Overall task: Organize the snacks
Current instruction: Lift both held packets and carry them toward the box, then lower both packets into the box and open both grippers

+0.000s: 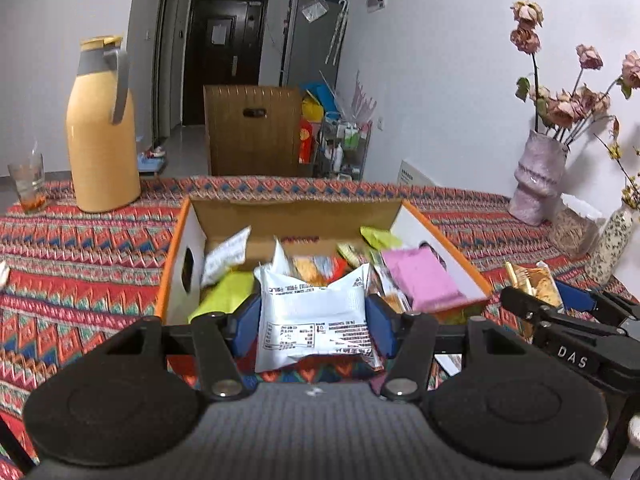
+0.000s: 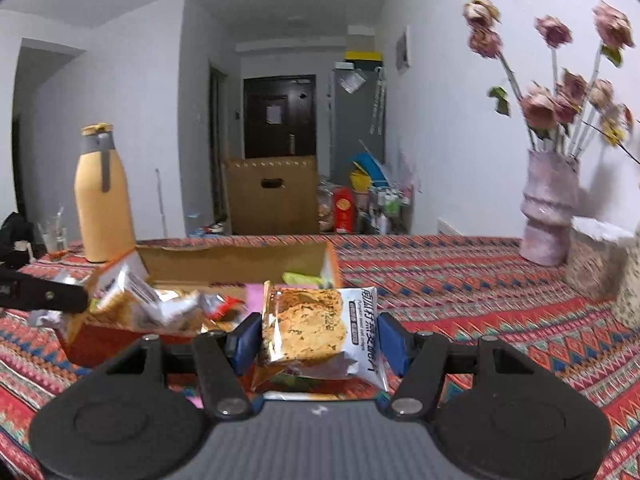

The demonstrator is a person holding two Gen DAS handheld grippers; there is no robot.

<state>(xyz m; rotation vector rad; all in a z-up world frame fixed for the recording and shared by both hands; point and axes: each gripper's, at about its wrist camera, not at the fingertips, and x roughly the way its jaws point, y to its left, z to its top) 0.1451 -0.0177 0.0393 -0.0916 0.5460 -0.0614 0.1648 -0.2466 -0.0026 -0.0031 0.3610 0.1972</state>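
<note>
Two tongs, each clamped on a snack. Left tongs (image 1: 312,320) grip a white packet (image 1: 314,316), held at the near edge of the orange-rimmed box (image 1: 180,240) of snacks on the patterned surface (image 1: 80,280). Right tongs (image 2: 320,340) grip a biscuit packet (image 2: 316,332), just right of the box.

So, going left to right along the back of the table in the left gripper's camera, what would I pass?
Drinking glass → yellow thermos jug → open cardboard snack box → pink vase of dried roses → small speckled vase.
</note>
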